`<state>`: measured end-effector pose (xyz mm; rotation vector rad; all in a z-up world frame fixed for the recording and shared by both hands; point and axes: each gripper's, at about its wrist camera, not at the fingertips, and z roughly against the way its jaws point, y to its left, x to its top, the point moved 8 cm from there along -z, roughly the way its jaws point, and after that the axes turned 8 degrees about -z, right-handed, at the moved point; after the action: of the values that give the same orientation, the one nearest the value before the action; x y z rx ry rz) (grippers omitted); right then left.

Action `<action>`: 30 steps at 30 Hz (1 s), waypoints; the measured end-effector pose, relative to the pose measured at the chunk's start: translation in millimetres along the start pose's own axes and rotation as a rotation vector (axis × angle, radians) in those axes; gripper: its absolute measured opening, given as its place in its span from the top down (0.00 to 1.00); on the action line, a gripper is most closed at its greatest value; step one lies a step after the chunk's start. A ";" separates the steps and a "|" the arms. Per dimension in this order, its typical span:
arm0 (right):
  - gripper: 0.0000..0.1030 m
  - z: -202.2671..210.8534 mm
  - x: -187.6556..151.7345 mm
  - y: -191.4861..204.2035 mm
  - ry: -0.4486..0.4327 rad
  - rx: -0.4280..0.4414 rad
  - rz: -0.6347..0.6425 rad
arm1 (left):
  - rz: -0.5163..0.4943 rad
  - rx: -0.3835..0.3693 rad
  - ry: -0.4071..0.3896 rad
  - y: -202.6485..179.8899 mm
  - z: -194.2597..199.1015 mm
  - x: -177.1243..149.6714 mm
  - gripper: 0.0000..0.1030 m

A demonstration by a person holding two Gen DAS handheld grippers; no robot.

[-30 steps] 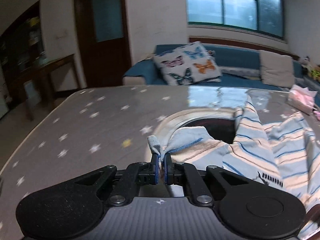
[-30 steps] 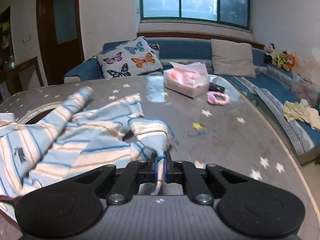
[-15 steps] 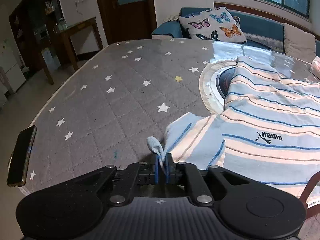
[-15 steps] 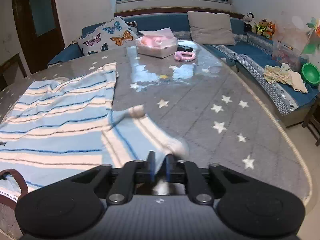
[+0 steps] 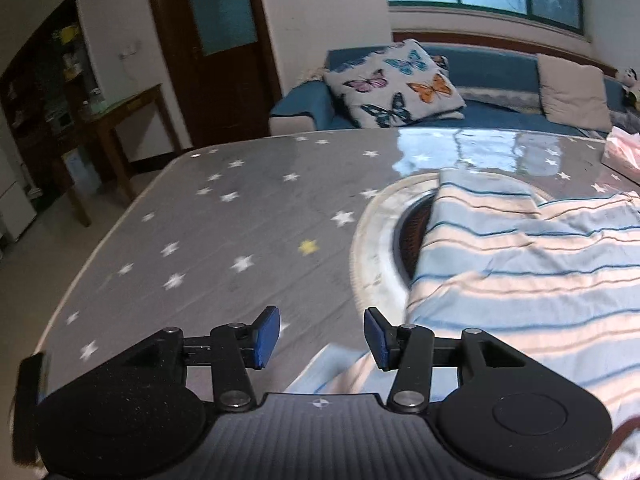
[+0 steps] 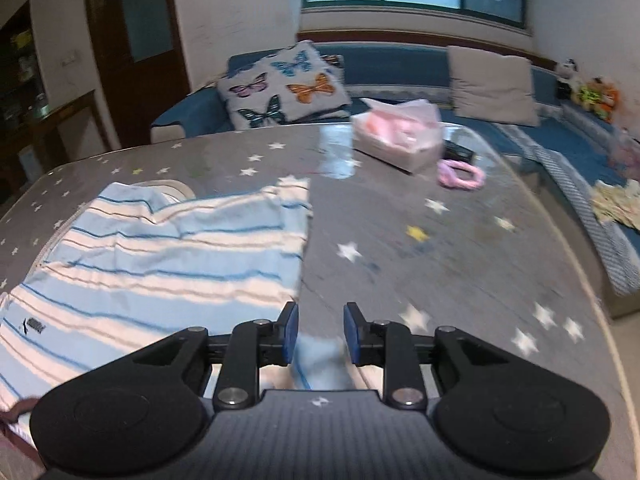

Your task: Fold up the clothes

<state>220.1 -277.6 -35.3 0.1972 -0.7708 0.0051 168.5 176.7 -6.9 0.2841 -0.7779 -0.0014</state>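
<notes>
Shirt (image 6: pixel 160 264) flat on bench (image 6: pixel 460 264), stripes crosswise, hem toward far edge. Left claw (image 5: pixel 321 334) and right claw (image 6: pixel 318 333) apart, level, over sleeves.

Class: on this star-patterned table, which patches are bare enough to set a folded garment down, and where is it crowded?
Bare: the left half, between the table edge and the striped shirt; also the stretch right of the shirt, nearer than the pink tissue pack. Crowded: the far right corner, with the tissue pack and pink ring.

Striped shirt (image 5: pixel 520 280) cut off at right edge; sleeve tip (image 6: pixel 320 364) blurred, partly hidden behind right gripper (image 6: pixel 318 332).
</notes>
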 end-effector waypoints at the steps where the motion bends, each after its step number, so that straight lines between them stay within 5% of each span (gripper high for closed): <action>1: 0.76 -7.0 4.4 3.7 0.004 0.007 0.002 | -0.006 -0.015 0.001 -6.1 -7.0 6.4 0.50; 15: 0.57 -105.1 60.6 29.9 0.042 0.073 -0.004 | -0.081 -0.150 0.014 -75.9 -105.8 89.4 0.36; 23: 0.57 -140.9 77.7 27.5 0.056 0.109 -0.049 | -0.012 -0.230 0.037 -92.5 -147.3 107.5 0.37; 24: 0.57 -143.7 78.5 27.3 0.057 0.111 -0.051 | -0.008 -0.237 0.042 -94.5 -150.5 107.9 0.40; 26: 0.58 -148.3 78.8 26.9 0.058 0.111 -0.058 | 0.000 -0.251 0.047 -97.9 -156.1 108.5 0.82; 30: 0.58 -154.5 77.9 26.9 0.061 0.109 -0.064 | -0.014 -0.311 0.002 -110.4 -147.0 109.6 0.95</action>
<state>380.8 -228.8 -84.7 0.3238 -0.7035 -0.0069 359.9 96.0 -58.4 -0.0059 -0.7614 -0.1343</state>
